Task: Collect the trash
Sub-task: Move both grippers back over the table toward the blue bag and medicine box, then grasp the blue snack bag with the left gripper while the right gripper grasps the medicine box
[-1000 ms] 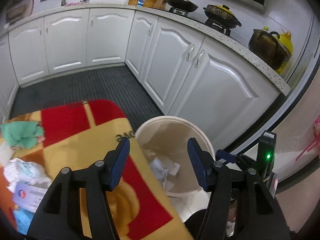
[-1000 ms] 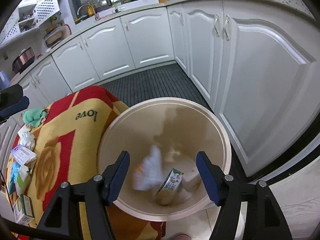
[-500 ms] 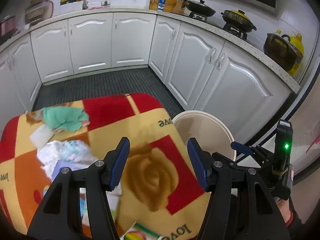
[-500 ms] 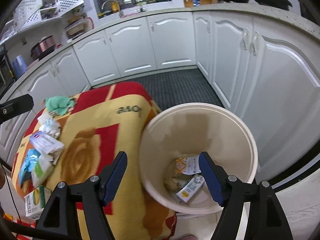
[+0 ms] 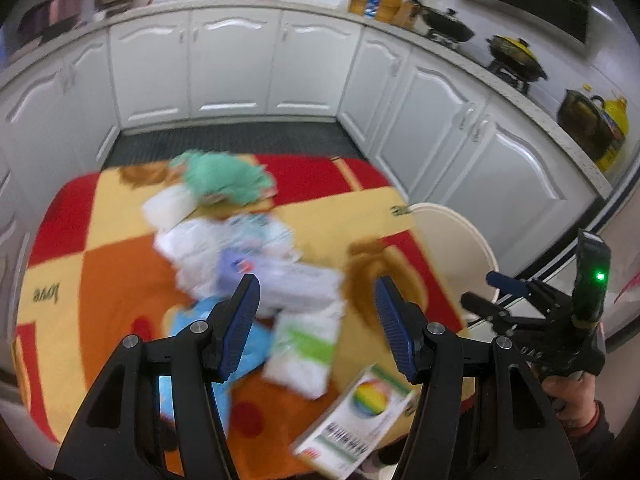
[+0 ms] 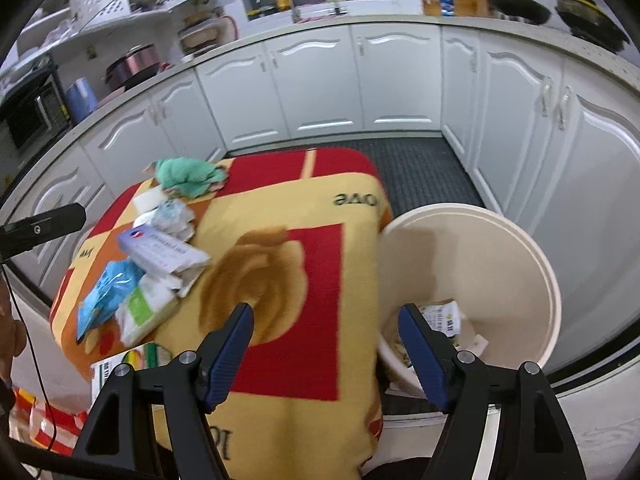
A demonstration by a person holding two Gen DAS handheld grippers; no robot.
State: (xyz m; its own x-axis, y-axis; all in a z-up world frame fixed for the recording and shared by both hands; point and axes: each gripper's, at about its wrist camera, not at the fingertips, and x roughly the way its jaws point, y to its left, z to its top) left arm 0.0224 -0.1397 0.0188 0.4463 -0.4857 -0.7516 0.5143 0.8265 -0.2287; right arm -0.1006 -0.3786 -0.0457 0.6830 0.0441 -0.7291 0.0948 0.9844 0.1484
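A pile of trash lies on the blanket-covered table [image 5: 120,264]: a white-and-purple packet [image 5: 280,276], a green-and-white packet [image 5: 308,344], a blue bag [image 5: 248,340] and a printed carton [image 5: 356,412]. My left gripper [image 5: 316,292] hangs open above this pile, nothing between its fingers. My right gripper [image 6: 326,316] is open and empty over the table's [image 6: 300,208] near edge, beside the cream bin [image 6: 460,208]. Several wrappers [image 6: 440,316] lie in the bin. The right wrist view shows the pile at left: packet [image 6: 160,248], blue bag [image 6: 108,288], carton [image 6: 120,364].
A green cloth [image 5: 224,176] and crumpled white tissues [image 5: 192,236] lie at the table's far side. White kitchen cabinets [image 6: 400,80] curve around a dark floor mat [image 6: 420,168]. The bin [image 5: 452,232] stands on the floor at the table's right edge.
Both grippers have swung left, away from the bin. The left one went from over the bin to over the trash pile. The right one now hangs over the table edge, still open.
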